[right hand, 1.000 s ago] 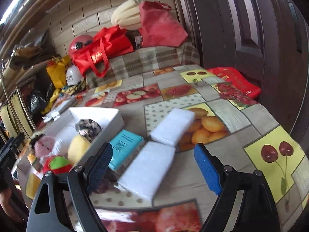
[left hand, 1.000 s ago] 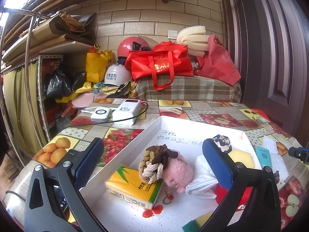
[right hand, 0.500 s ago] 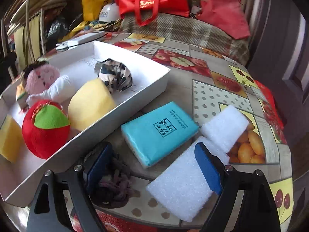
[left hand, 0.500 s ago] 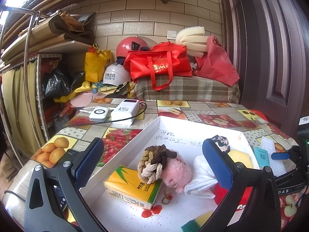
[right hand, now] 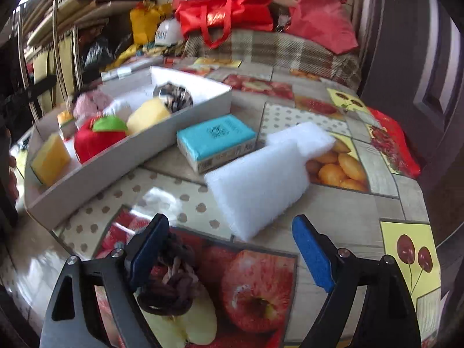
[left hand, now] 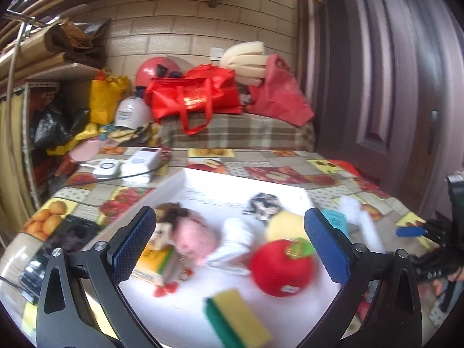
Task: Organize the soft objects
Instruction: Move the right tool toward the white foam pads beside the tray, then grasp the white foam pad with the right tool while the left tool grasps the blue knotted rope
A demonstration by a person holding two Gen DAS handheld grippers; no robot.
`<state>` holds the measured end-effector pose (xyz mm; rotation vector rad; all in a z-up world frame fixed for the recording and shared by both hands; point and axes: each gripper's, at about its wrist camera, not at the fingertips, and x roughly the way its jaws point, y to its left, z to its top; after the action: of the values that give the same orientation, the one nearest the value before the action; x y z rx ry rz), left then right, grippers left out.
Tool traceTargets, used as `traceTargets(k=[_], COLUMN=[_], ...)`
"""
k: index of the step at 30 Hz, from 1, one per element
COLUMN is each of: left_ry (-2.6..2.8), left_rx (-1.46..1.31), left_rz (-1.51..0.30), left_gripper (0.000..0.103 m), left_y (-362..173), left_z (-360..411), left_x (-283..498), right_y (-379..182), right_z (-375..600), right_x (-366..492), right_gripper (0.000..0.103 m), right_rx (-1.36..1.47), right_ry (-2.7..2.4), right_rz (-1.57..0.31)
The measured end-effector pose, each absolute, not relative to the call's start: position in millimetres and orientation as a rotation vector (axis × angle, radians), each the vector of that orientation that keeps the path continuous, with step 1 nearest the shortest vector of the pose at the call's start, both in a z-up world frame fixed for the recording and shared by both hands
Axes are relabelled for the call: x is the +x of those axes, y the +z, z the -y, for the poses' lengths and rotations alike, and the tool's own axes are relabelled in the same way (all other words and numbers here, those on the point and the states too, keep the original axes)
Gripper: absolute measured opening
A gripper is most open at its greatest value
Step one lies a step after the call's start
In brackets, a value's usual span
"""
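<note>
A fruit-print table (right hand: 377, 156) is carrying a white tray (right hand: 121, 162) that is holding a red plush apple (left hand: 279, 266), a yellow sponge (left hand: 237, 319), a pink pompom (left hand: 194, 237) and a yellow tissue pack (left hand: 158, 261) (the left view is blurred). Just beside the tray's outer wall a white foam block (right hand: 261, 185) and a teal tissue pack (right hand: 216, 139) are lying side by side. The left gripper (left hand: 229, 252) is hanging spread wide over the tray, and the right gripper (right hand: 229, 249) is gaping above the table, a dark braided rope knot (right hand: 171, 287) lying against its left finger.
</note>
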<state>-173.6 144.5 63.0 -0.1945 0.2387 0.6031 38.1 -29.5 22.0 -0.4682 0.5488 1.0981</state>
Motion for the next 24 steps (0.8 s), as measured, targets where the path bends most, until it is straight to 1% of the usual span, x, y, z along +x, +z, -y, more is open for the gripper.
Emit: traceTargets(k=[2, 4, 9, 14, 18, 22, 24], left_ry=[0.467, 0.332, 0.087, 0.078, 0.083, 0.074, 0.068], left_rx=[-0.152, -0.109, -0.048, -0.082, -0.120, -0.100, -0.080], left_rz=[-0.244, -0.275, -0.479, -0.475, -0.482, -0.488, -0.520], left_gripper=[0.103, 0.103, 0.103, 0.103, 0.103, 0.103, 0.103], left_y=[67, 68, 52, 52, 50, 49, 47], left_z=[-112, -82, -43, -45, -51, -47, -43], left_x=[-160, -144, -98, -97, -100, -100, -94], right_y=[36, 37, 19, 20, 2, 10, 11], right_z=[48, 54, 39, -3, -37, -10, 16], right_x=[50, 67, 91, 81, 75, 90, 107], right_gripper=[0.088, 0.088, 0.088, 0.088, 0.088, 0.088, 0.088], right_rx=[-0.343, -0.291, -0.254, -0.335, -0.499, -0.477, -0.413], right_ry=[1.073, 1.034, 1.061, 1.102, 1.030, 0.950, 0.946], right_rz=[-0.531, -0.582, -0.752, -0.735, -0.753, -0.703, -0.728])
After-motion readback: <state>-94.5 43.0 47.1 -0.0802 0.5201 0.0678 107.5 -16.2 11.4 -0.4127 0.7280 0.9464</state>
